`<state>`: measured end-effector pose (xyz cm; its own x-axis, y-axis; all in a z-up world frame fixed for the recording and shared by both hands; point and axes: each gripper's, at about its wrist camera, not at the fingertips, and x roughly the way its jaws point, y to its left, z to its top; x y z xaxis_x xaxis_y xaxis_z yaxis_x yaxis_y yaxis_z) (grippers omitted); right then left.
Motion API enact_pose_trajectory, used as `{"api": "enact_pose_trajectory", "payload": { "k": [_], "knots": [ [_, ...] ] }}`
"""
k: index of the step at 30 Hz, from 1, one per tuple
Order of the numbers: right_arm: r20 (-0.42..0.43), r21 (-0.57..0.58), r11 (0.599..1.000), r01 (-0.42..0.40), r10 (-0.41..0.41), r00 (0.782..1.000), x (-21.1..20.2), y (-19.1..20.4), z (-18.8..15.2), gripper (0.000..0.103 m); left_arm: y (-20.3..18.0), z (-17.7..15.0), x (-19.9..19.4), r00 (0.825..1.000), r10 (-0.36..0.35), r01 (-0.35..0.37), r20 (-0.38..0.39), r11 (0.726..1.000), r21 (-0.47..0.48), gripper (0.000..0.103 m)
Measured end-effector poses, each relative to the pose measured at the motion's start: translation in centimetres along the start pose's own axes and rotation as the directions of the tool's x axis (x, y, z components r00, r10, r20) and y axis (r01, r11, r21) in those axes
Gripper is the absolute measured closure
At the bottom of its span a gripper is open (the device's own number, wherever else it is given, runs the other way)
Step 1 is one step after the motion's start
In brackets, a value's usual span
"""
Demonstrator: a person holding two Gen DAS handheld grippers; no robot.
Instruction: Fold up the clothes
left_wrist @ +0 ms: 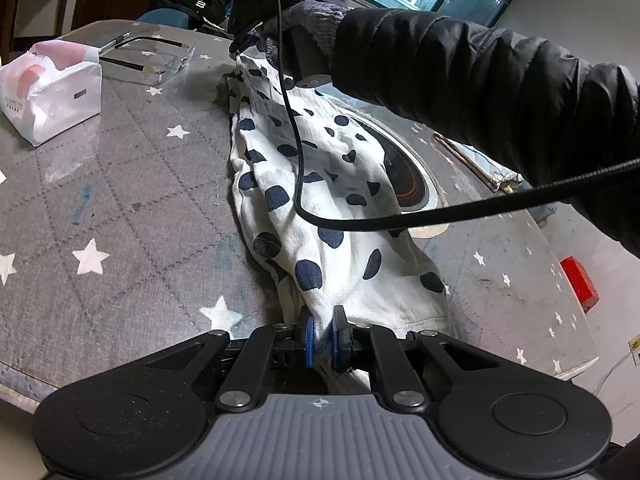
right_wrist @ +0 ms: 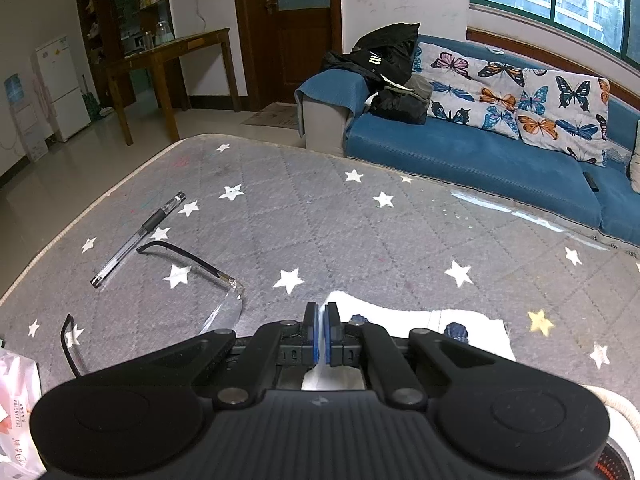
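Both pairs of jaws are clamped on the spotted garment (left_wrist: 320, 184): the left gripper (left_wrist: 323, 326) pinches its near end, the right gripper (right_wrist: 321, 320) its far end, cloth stretched over the starred table cover (left_wrist: 120, 200).

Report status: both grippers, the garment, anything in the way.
Left gripper shut on spotted garment. Right gripper shut on its far end. Glasses and pen lie beside it.
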<state>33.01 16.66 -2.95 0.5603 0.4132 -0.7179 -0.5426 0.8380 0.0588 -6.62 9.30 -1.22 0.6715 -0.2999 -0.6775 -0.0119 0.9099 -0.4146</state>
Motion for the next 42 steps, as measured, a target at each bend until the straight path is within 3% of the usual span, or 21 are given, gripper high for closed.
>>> {"api": "enact_pose_trajectory", "payload": {
  "k": [24, 30, 42],
  "knots": [
    [-0.003, 0.001, 1.000, -0.009, 0.009, 1.000, 0.0, -0.1, -0.2, 0.098, -0.4, 0.3, 0.3, 1.000, 0.023, -0.023, -0.015, 0.999, 0.025, 0.093],
    [-0.001, 0.001, 1.000, -0.010, 0.010, 1.000, -0.3, -0.3, 0.0, 0.088, -0.4, 0.3, 0.4, 1.000, 0.025, -0.025, -0.017, 0.999, 0.025, 0.093],
    [0.006, -0.008, 1.000, 0.002, -0.002, 1.000, -1.6, -1.5, 0.4, 0.079, -0.6, 0.3, 0.4, 0.999, 0.036, -0.036, -0.017, 0.999, 0.026, 0.091]
  ]
}}
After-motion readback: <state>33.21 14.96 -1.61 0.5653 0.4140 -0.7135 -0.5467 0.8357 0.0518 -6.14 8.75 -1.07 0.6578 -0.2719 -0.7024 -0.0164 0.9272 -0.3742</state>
